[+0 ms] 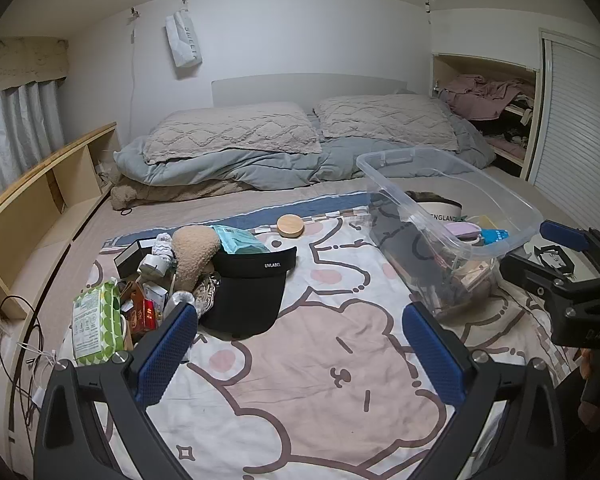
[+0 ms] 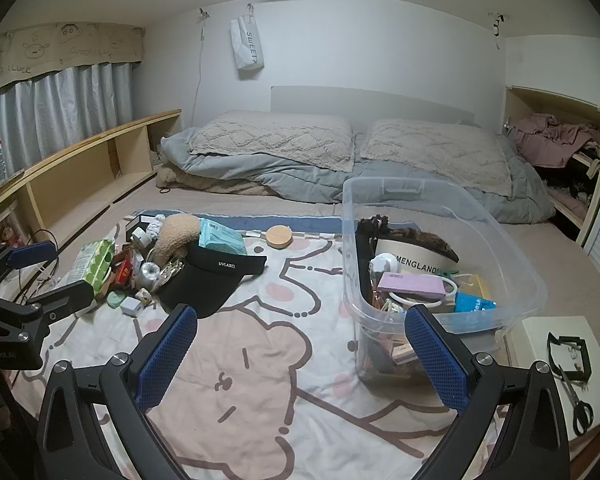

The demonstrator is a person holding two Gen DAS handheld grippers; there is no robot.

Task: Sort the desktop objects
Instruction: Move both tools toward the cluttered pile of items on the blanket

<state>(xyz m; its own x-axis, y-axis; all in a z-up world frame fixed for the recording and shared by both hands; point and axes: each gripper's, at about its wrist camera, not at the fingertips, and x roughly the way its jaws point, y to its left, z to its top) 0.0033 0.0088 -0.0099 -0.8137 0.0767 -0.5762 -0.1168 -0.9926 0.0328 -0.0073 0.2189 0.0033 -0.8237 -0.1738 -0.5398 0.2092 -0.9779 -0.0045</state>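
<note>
Clear bin far right part-filled; pile with black visor left unsorted. My left tool and right tool both apart, empty.

On the black fabric sun visor you can read "UVLABCL" in small white letters across its band. The white paper bag hanging on the back wall says "SWEET" down its side. Inside the clear plastic storage bin, the cream round tin shows "MENGLAND", its start hidden. The beige curtain valance carries hand-drawn faces and "GOOD LUCK". Print on the green wet-wipe pack is too small for you to read.
</note>
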